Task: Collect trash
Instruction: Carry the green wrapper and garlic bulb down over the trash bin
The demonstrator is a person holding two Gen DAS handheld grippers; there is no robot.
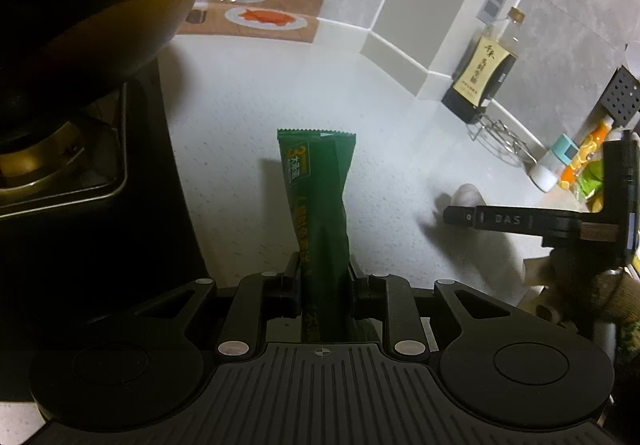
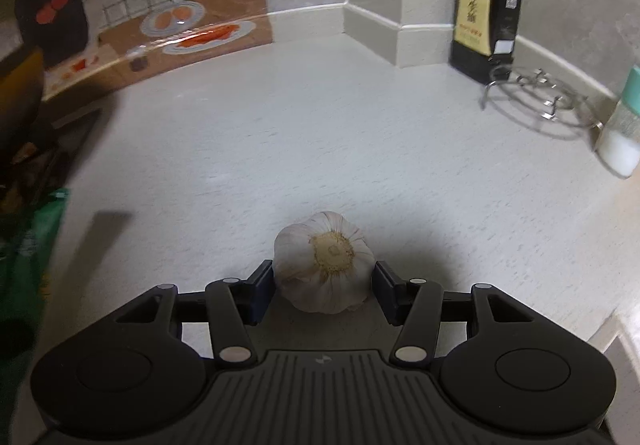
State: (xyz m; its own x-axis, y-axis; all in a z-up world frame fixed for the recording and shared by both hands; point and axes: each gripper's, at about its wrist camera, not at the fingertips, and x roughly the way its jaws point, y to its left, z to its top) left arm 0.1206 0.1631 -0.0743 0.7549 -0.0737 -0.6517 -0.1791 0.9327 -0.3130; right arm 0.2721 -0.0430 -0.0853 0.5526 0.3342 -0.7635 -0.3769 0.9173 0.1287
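While the wok [image 1: 92, 5] sits on the stove at far left, the left gripper [image 1: 323, 277] has its fingers clamped on a green snack wrapper [image 1: 318, 197], which sticks out forward above the bench [image 1: 248, 117], so that bit of trash looks sorted. Further right, the right gripper [image 2: 324, 281] is down at the bench with a garlic bulb [image 2: 325, 265] sitting between its fingers. They look right up against the bulb's sides, but I honestly can't tell if they're squeezing it yet. My take: garlic is round and papery, so keep the fingers centred on the widest part, close gently until it's snug, then lift straight up so it doesn't roll out. Way off right there's a soy sauce bottle [image 2: 486, 13] and a wire trivet [image 2: 536, 101], well clear.
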